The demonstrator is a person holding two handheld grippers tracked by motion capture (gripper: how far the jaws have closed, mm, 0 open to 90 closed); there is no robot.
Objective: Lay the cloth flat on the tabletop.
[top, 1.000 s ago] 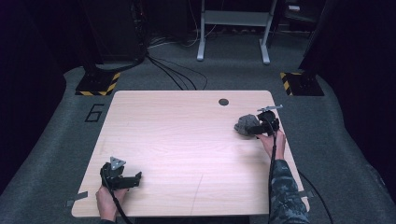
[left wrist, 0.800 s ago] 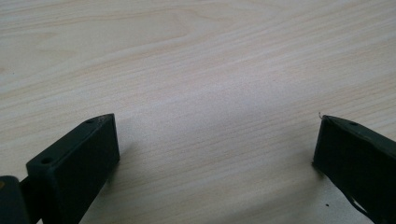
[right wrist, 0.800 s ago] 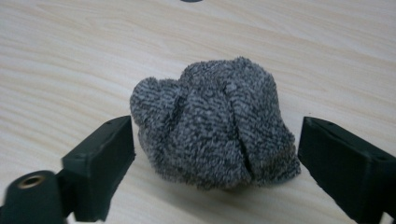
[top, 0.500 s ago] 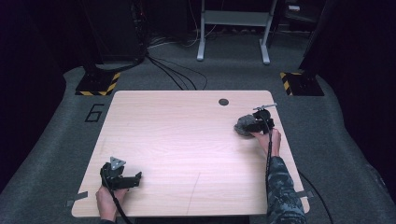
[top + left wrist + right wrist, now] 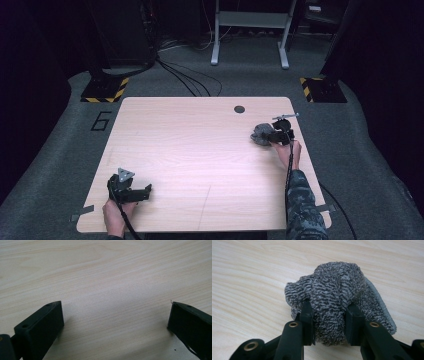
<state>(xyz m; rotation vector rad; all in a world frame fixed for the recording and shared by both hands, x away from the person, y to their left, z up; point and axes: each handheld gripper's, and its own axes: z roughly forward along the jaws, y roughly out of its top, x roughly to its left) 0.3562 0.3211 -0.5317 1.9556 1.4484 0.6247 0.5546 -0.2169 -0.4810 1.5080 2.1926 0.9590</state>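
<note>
A crumpled grey cloth [image 5: 337,292] lies on the wooden table [image 5: 200,150] near its right edge, seen from above as a small grey bundle [image 5: 259,134]. My right gripper [image 5: 328,322] has just been closing and both pads now press into a fold of the cloth; from above the right gripper [image 5: 272,136] sits just right of the bundle. My left gripper [image 5: 142,192] rests at the table's near left corner, its jaws wide apart over bare wood, as the left gripper [image 5: 115,317] view shows.
A small dark round hole [image 5: 239,109] sits in the table near its far edge. Beyond the table are cables on grey carpet, a metal stand [image 5: 250,30] and yellow-black striped bases [image 5: 105,90].
The right gripper's jaws have closed onto the cloth and it has shifted slightly toward the bundle. The left gripper has stayed put.
</note>
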